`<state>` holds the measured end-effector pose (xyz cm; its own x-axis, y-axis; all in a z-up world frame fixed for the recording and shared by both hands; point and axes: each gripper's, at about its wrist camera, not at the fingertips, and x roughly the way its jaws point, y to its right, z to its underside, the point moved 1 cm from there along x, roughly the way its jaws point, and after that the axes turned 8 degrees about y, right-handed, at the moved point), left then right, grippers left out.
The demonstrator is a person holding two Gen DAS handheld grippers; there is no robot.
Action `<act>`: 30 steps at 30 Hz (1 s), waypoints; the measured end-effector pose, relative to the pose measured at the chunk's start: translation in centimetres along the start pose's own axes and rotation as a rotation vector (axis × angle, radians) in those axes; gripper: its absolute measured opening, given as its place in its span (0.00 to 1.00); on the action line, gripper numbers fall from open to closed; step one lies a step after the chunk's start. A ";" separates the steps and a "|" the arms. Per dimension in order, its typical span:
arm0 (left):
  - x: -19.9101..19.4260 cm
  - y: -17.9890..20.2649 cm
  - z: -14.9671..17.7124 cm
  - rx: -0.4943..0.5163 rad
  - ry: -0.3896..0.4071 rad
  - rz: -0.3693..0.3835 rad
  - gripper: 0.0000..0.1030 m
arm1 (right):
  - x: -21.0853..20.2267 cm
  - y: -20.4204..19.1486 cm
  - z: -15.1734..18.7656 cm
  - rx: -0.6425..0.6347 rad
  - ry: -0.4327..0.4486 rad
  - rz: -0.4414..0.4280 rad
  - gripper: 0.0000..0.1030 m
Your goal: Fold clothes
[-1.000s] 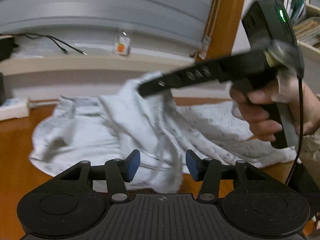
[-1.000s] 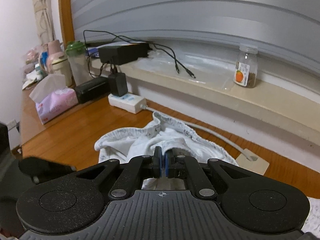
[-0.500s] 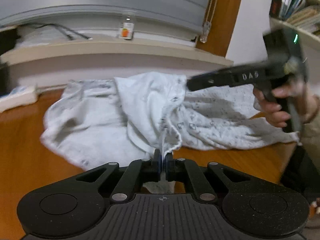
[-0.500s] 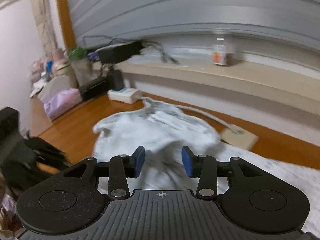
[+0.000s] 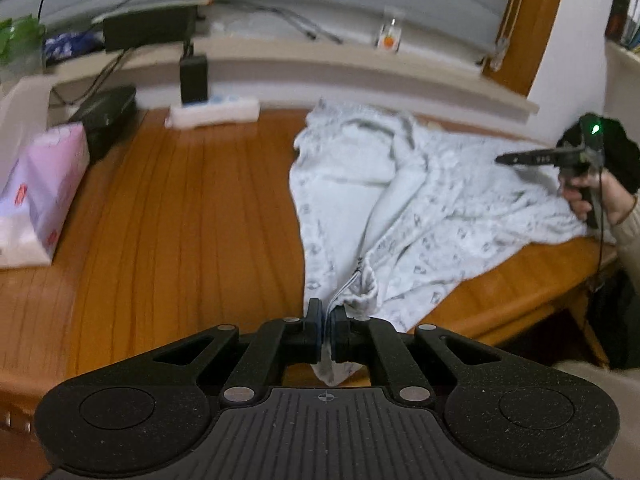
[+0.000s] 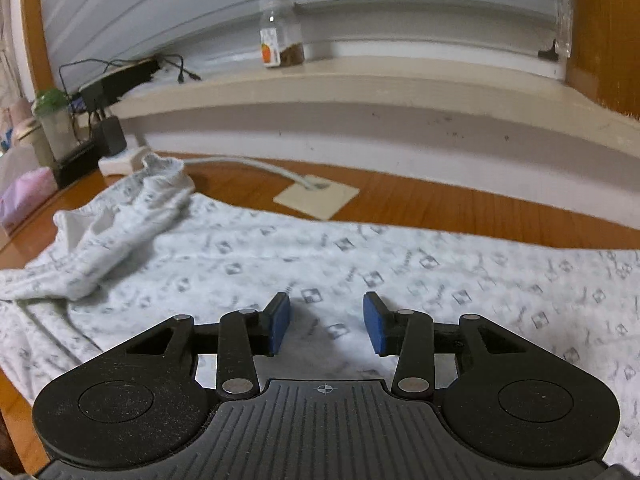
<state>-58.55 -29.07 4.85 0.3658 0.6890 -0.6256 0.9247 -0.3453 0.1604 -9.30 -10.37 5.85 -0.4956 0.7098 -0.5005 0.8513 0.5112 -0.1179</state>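
- The garment [image 5: 420, 204] is a pale, patterned piece of clothing spread on the wooden counter [image 5: 180, 220], on its right-hand part in the left wrist view.
- Its long axis runs from the near front edge of the counter, by the left hand-held gripper [image 5: 326, 330], up and to the right toward the wall and the right hand-held gripper [image 5: 504, 158].
- In the right wrist view the same garment [image 6: 360, 264] stretches across the whole width of the picture, lying mostly flat on the right and bunched into a thick ridge of folds on the left.
- The left hand-held gripper is closed on the near edge of the garment: a pinch of cloth and a thin drawstring [image 5: 362, 268] sit between its blue pads, and a short tail of cloth hangs below the jaws over the counter's front edge.
- The right hand-held gripper [image 6: 326, 324] stands open above the flat part of the garment, with nothing pressed between its pads; cloth fills the gap behind them.
- A hand [image 5: 596, 196] holds the right hand-held gripper at the far right end of the garment.
- A tissue pack [image 5: 40, 196] lies on the left of the counter, well apart from the garment.
- A power strip [image 5: 214, 112] sits by the wall, near the garment's far corner.
- A small jar [image 6: 280, 34] stands upright on the ledge above the counter.
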 end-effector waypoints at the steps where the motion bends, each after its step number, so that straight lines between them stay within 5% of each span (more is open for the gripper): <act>1: 0.1 -0.1 0.1 0.001 -0.008 0.002 0.08 | 0.0 -0.1 0.2 -0.015 -0.001 0.002 0.41; 14: 0.2 -0.8 -3.7 0.026 0.076 -0.081 0.26 | -0.3 -0.4 1.4 -0.067 0.044 0.019 0.48; 23: 9.4 5.9 -7.3 0.076 0.124 0.103 0.35 | -0.3 -0.5 1.5 -0.067 0.048 0.035 0.51; 30: 15.9 10.3 -8.3 0.139 0.072 0.186 0.54 | -0.4 -0.5 1.5 -0.062 0.051 0.040 0.52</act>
<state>-42.32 -16.36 2.89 0.5400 0.6471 -0.5381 0.8188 -0.5519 0.1580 -9.25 -11.67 4.82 -0.4708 0.7530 -0.4596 0.8591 0.5099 -0.0445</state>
